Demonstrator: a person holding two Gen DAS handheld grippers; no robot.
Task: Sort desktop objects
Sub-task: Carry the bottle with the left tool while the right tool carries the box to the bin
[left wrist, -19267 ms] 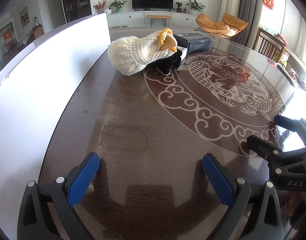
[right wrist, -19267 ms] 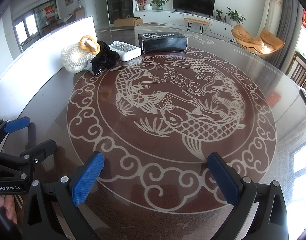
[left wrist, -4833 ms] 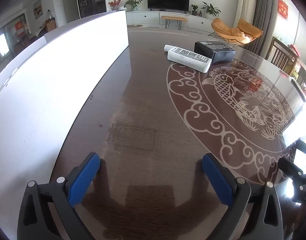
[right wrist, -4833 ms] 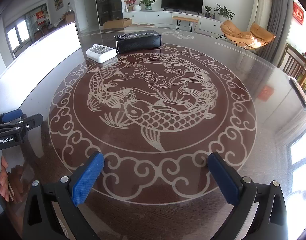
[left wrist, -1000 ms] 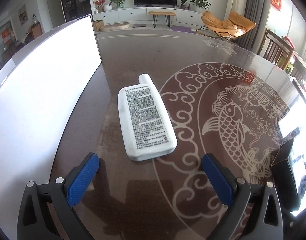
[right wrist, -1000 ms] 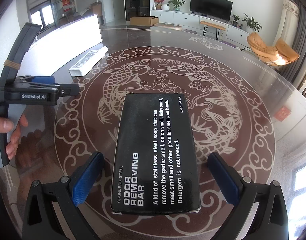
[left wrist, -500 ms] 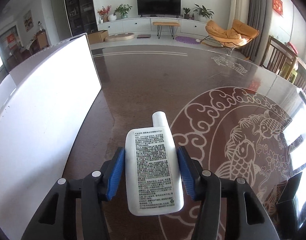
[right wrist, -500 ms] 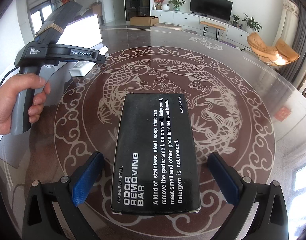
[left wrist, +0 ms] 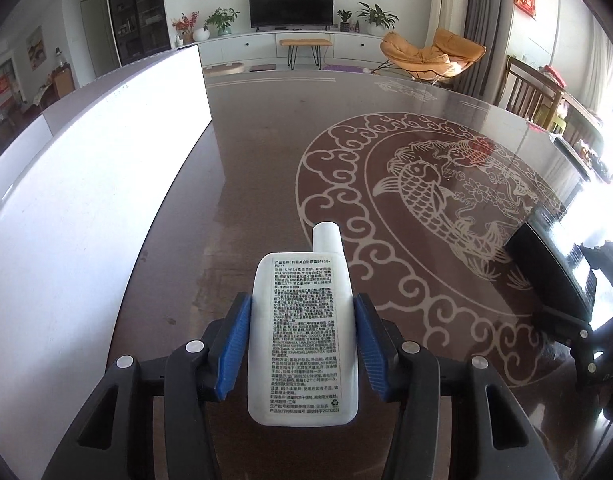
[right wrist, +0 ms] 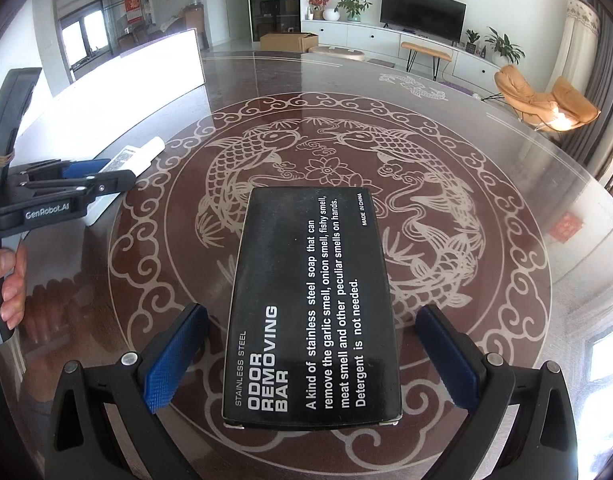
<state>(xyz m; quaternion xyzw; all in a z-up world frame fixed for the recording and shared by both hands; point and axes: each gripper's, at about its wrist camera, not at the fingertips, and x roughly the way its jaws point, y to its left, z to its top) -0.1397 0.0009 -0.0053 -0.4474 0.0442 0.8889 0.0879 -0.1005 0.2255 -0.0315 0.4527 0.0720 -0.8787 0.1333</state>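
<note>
My left gripper [left wrist: 302,320] is shut on a white flat bottle [left wrist: 302,336] with black print, its cap pointing away from me; it also shows in the right wrist view [right wrist: 132,158], held just above the table. My right gripper [right wrist: 312,344] is open, its blue pads [right wrist: 174,356] on either side of a black box [right wrist: 314,300] labelled "Odor Removing Bar" that lies on the table, with gaps on both sides. The black box also shows at the right edge of the left wrist view [left wrist: 554,256].
The round dark table [right wrist: 506,128] has a carp pattern under glass. A long white panel [left wrist: 86,184] stands along its left edge. A wooden chair [left wrist: 534,88] stands at the far right. The left gripper's handle and a hand [right wrist: 10,284] are at the left.
My left gripper has kept its hold on the white bottle and lowered back toward the table. My right gripper has stayed open around the black box.
</note>
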